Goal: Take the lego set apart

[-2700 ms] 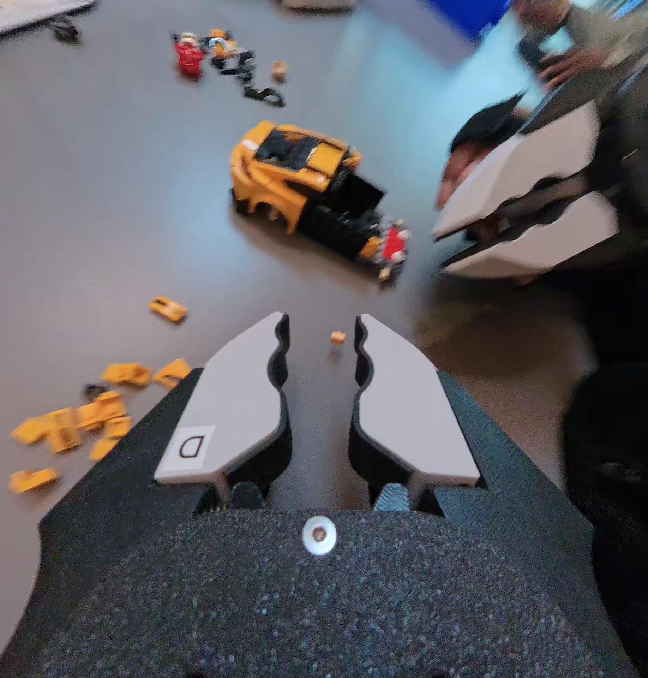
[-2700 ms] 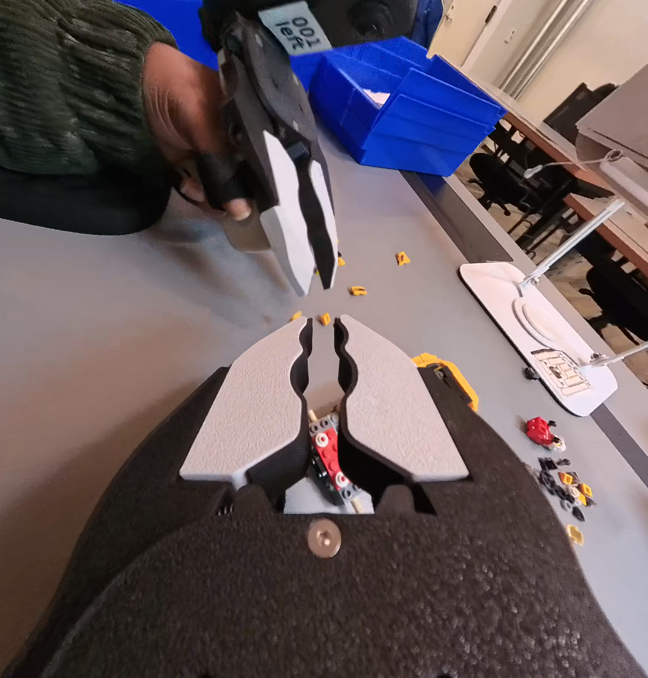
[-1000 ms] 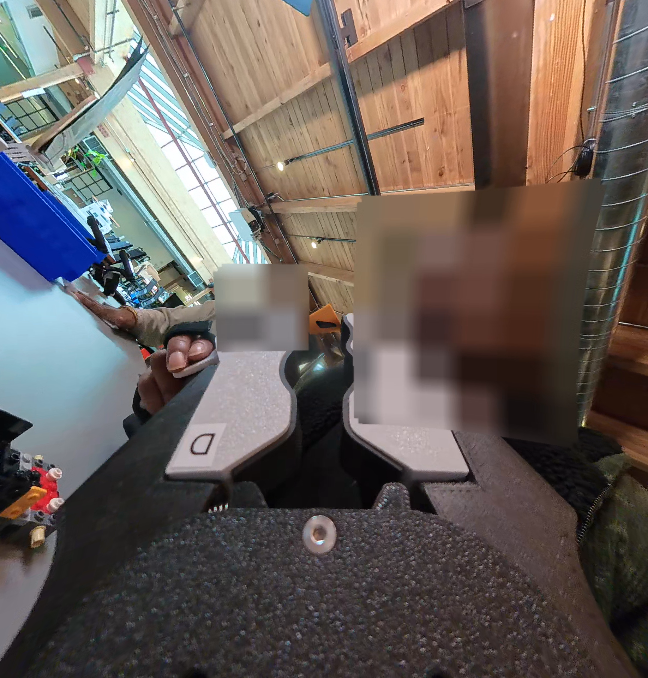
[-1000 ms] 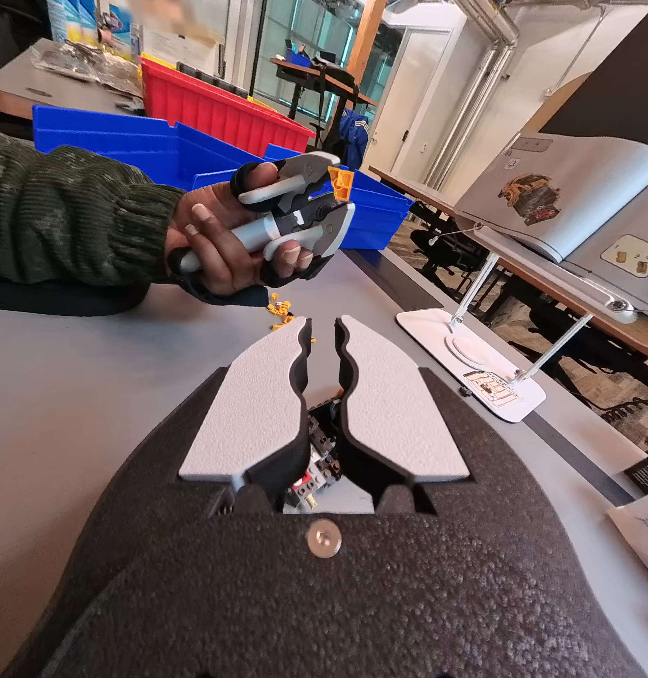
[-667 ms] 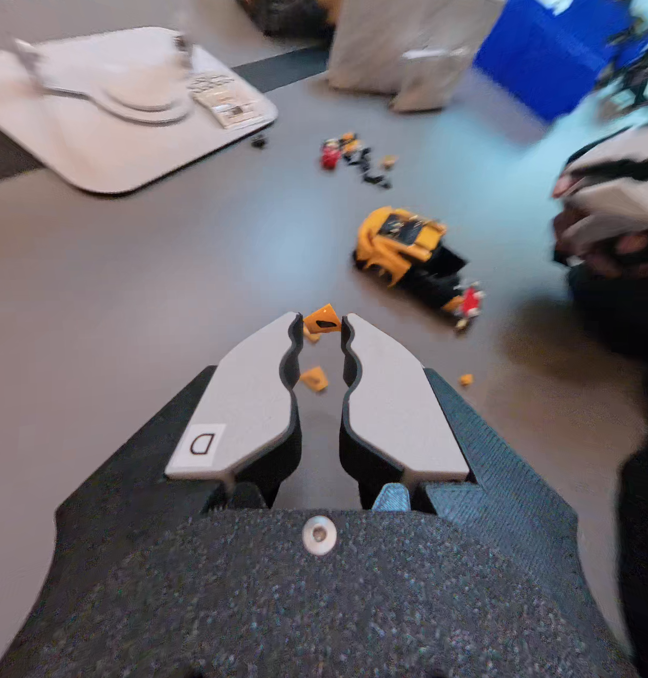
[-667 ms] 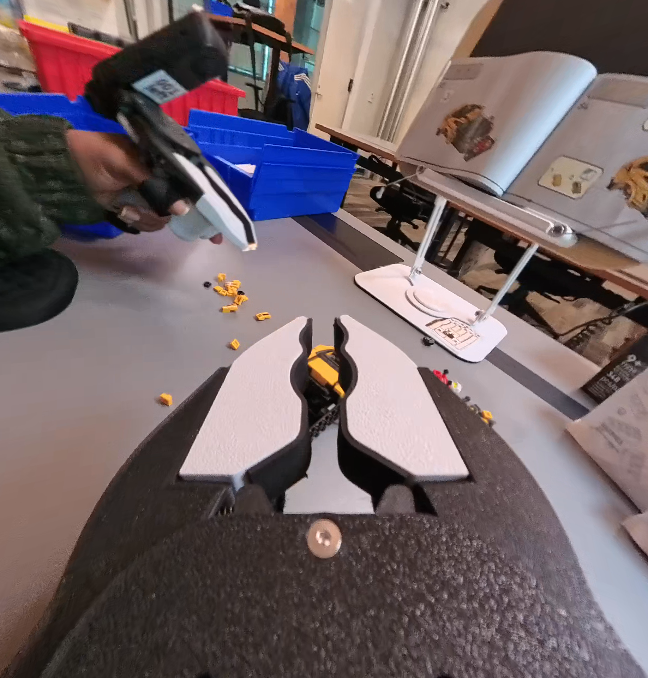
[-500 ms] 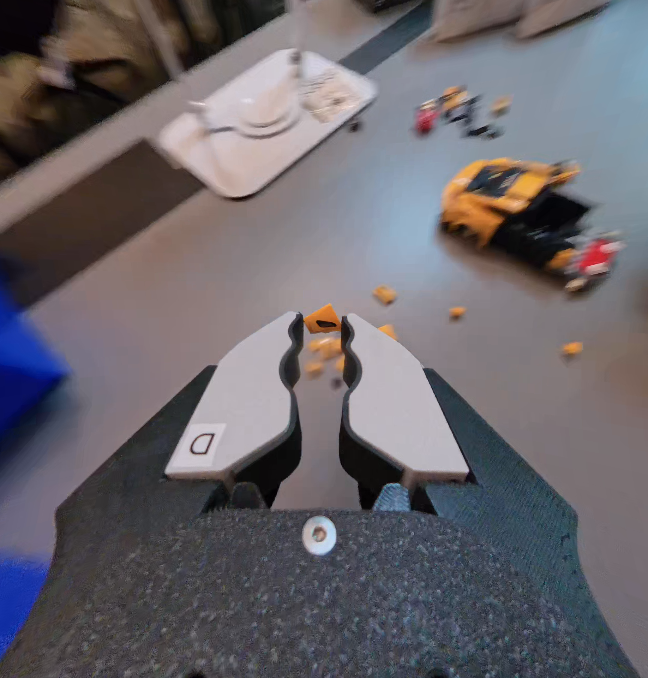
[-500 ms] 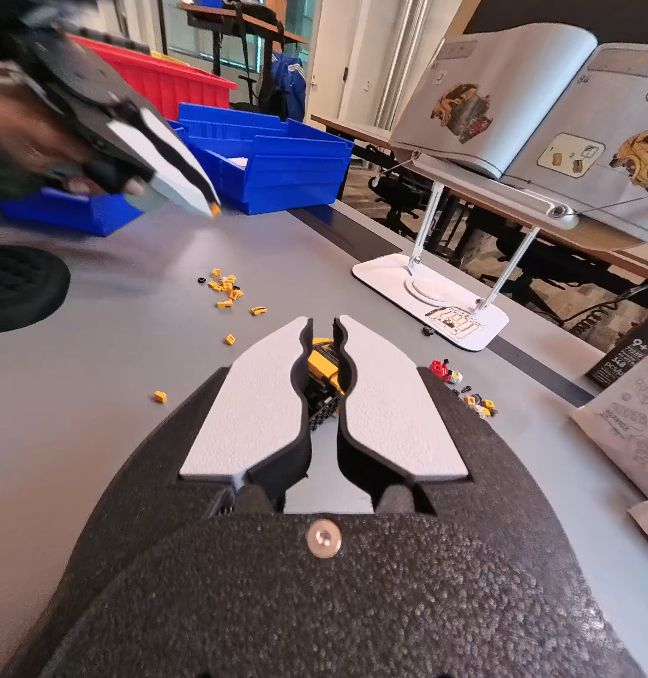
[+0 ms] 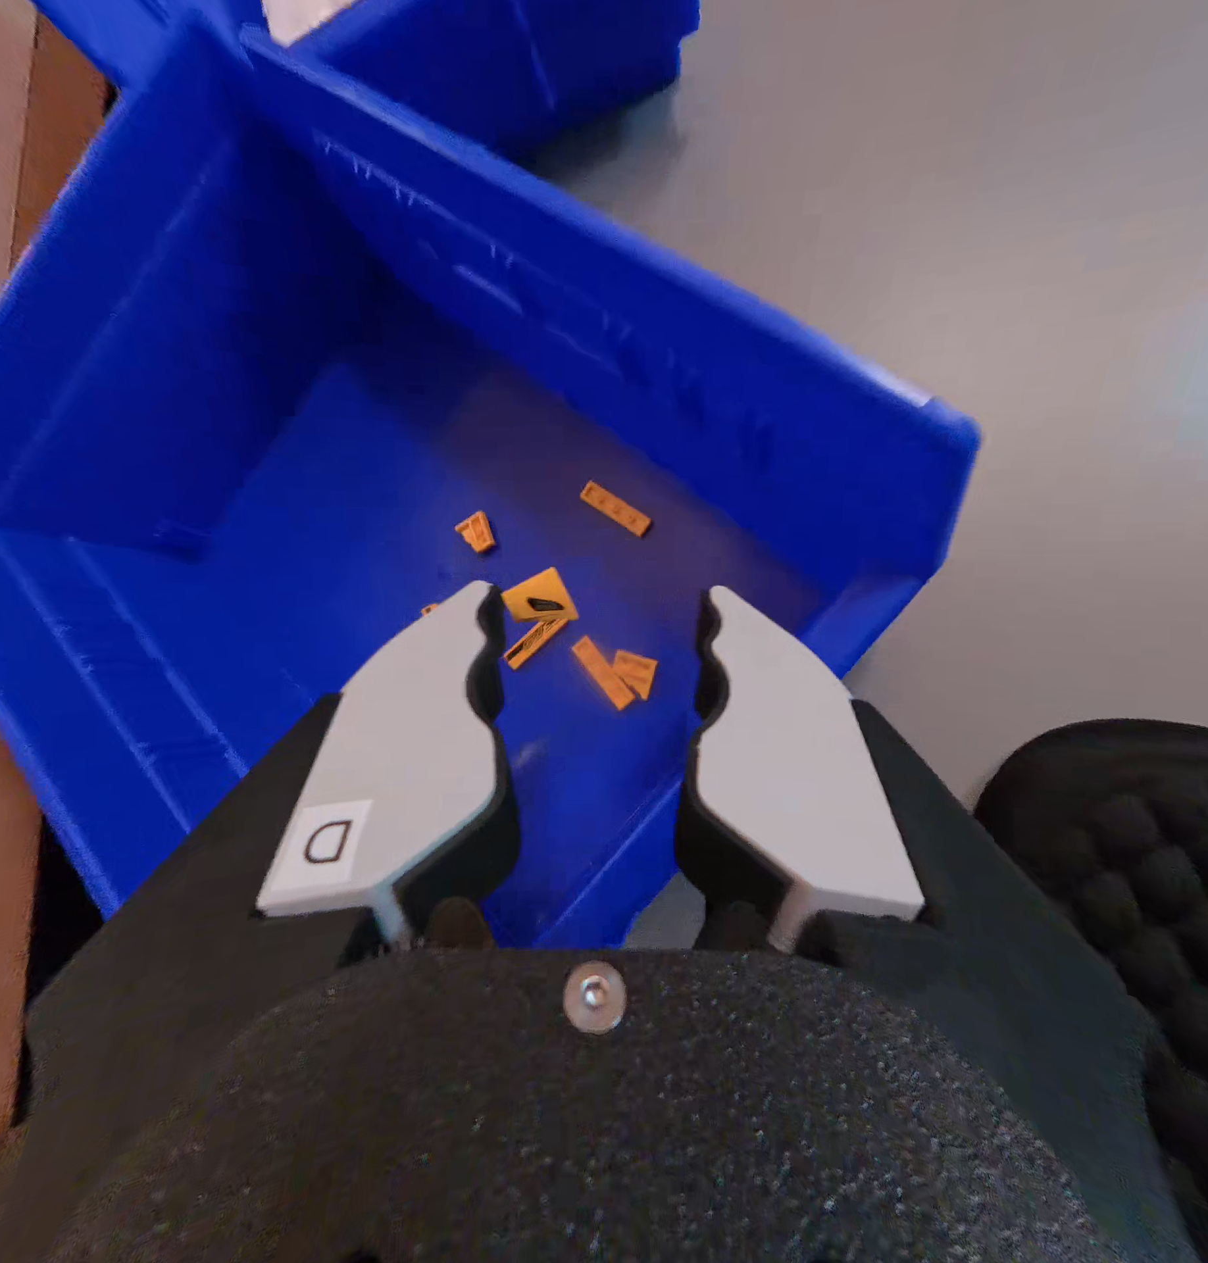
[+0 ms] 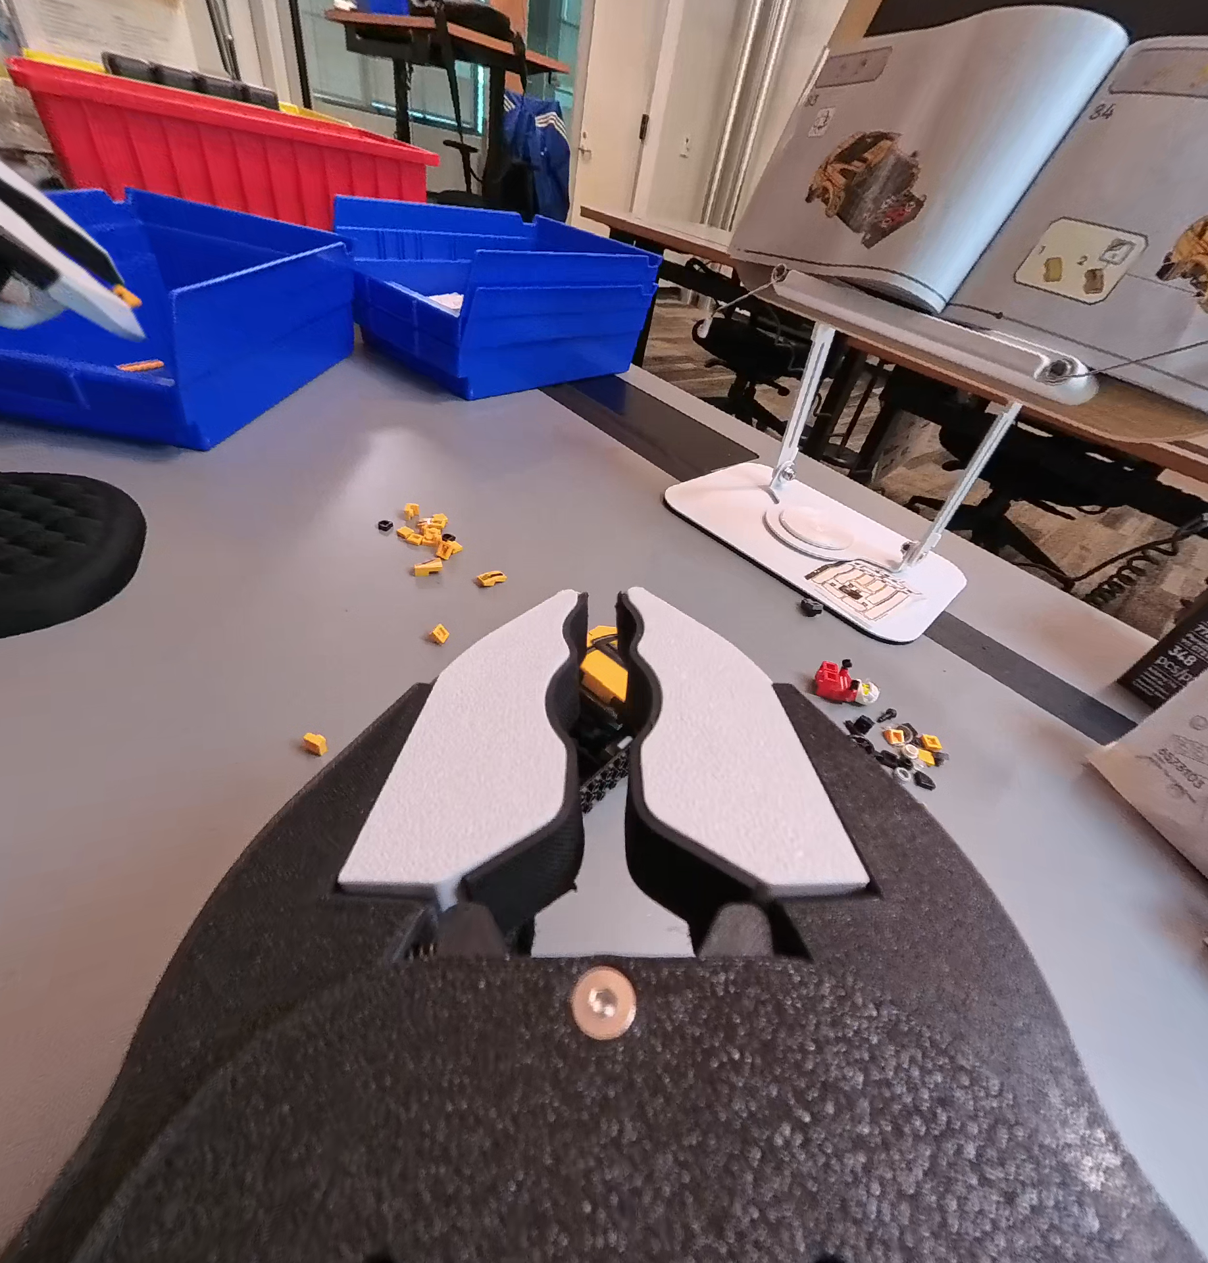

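Note:
My left gripper (image 9: 598,601) is open above a blue bin (image 9: 587,307). An orange wedge piece (image 9: 538,594) with a black mark is right beside its left fingertip, free of the right finger; I cannot tell if it touches. Several orange pieces (image 9: 615,673) lie on the bin floor. In the right wrist view the left gripper (image 10: 75,287) shows at the far left over that bin (image 10: 246,321). My right gripper (image 10: 601,601) is shut, empty, just above the table. The yellow and black lego car (image 10: 605,673) shows through the slit between its fingers, mostly hidden.
Loose yellow pieces (image 10: 430,536) lie on the grey table, and a red piece (image 10: 835,680) and small black bits (image 10: 895,745) lie to the right. A second blue bin (image 10: 505,301), a red bin (image 10: 211,157), a white book stand (image 10: 820,540), paper bags (image 10: 1168,786) and a black pad (image 10: 41,547) surround them. There is about 45 cm between the tips of the two grippers.
My left gripper swung from above the table to above the blue bin and opened, releasing the orange wedge piece it held. My right gripper stayed shut near the car.

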Action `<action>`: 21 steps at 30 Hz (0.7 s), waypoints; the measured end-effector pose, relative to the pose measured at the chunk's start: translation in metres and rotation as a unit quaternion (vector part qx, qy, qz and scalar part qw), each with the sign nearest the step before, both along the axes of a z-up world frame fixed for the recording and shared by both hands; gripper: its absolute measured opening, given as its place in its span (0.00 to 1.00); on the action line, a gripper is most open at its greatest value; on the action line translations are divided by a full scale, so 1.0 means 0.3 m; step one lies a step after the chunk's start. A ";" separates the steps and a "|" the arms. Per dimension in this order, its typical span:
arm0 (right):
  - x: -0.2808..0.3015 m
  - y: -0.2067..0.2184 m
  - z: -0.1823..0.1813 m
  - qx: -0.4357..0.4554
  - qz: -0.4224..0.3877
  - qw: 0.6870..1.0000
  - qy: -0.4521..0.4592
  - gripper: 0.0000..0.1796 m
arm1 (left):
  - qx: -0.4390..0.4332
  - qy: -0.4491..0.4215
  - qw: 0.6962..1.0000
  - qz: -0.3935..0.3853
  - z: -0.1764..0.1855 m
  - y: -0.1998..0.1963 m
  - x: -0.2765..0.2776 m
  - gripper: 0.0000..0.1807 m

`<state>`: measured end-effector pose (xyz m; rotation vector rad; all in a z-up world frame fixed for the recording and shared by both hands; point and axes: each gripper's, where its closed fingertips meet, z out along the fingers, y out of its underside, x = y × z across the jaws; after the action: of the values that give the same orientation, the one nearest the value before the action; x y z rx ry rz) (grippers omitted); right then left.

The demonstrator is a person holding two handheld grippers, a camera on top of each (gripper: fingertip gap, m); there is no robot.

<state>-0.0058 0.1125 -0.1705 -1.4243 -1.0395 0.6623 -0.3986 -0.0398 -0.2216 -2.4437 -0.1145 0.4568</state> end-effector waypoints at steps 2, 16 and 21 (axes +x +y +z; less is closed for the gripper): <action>0.004 -0.004 0.000 0.002 -0.001 1.000 -0.002 0.04 | 0.008 -0.015 1.000 -0.012 -0.011 0.001 0.011 0.32; 0.028 -0.018 0.010 -0.001 0.006 1.000 0.001 0.03 | -0.040 -0.136 0.969 -0.201 -0.077 0.021 0.273 0.37; 0.035 -0.018 0.012 -0.001 0.005 1.000 0.003 0.03 | 0.014 -0.101 0.971 -0.218 0.028 0.045 0.301 0.22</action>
<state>0.0048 0.1071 -0.1670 -1.4192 -1.0426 0.6746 -0.3082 -0.0263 -0.2132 -2.3890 0.3236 0.0105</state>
